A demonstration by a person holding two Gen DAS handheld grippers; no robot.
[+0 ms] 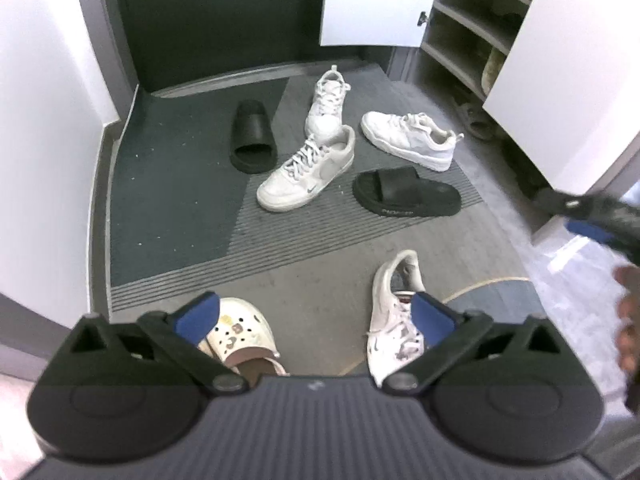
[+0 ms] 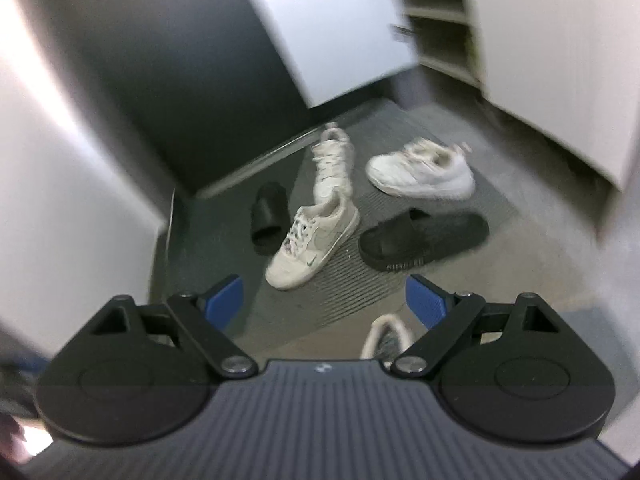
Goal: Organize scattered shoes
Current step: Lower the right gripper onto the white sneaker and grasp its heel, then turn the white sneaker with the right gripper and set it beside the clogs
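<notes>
Grey entry mat (image 1: 168, 184), four white sneakers (image 1: 306, 170), two black slides (image 1: 406, 192), one clog (image 1: 244, 334), both tongs (image 1: 314, 316) wide, empty.

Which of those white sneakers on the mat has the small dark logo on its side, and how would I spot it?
Start at the ribbed grey doormat before the dark door. Near its middle, between the two black slides, lies the white sneaker, toe towards the camera. Unlike the sneakers behind it, it shows a small dark swoosh near the toe, and its heel leans against another sneaker.

Right gripper (image 2: 324, 300) jaws wide apart above white sneakers (image 2: 312, 240) and black slides (image 2: 424, 240)
</notes>
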